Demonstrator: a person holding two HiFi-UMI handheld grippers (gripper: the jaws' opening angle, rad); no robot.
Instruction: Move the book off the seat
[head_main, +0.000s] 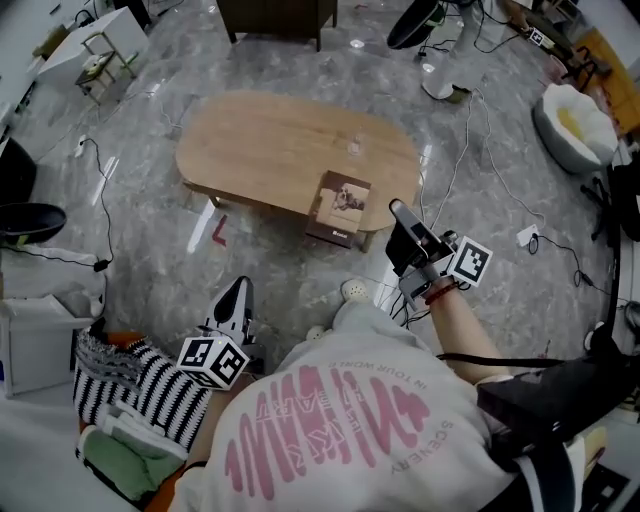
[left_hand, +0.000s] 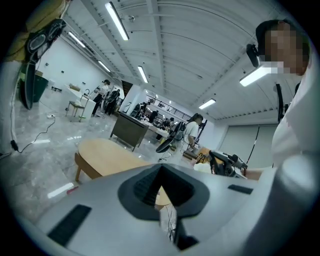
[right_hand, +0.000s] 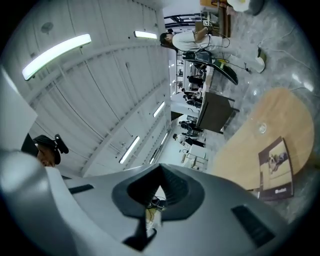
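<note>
Right hand-held gripper (head_main: 398, 211): my jaws are pressed together with nothing between them. It is held up in the air, near the book but not touching it.
Left hand-held gripper (head_main: 239, 287): also closed and empty. It is low by my body, well apart from the book.
Book (head_main: 340, 207): lies flat, cover up, on the oval wooden surface (head_main: 262, 150). It sits at the rim nearest me, and its near end looks level with the rim or slightly past it.
Seat: I take the striped fabric (head_main: 135, 383) at my lower left to be on it, though I cannot be sure. No book is there.
Step in hand: I judge the move as good as finished.
Doing it well: I would keep both tools clear of the cover. If the overhang is real, a gentle push with closed jaws on the near end should seat it further in.
Risk: a careless brush could tip it to the floor.
</note>
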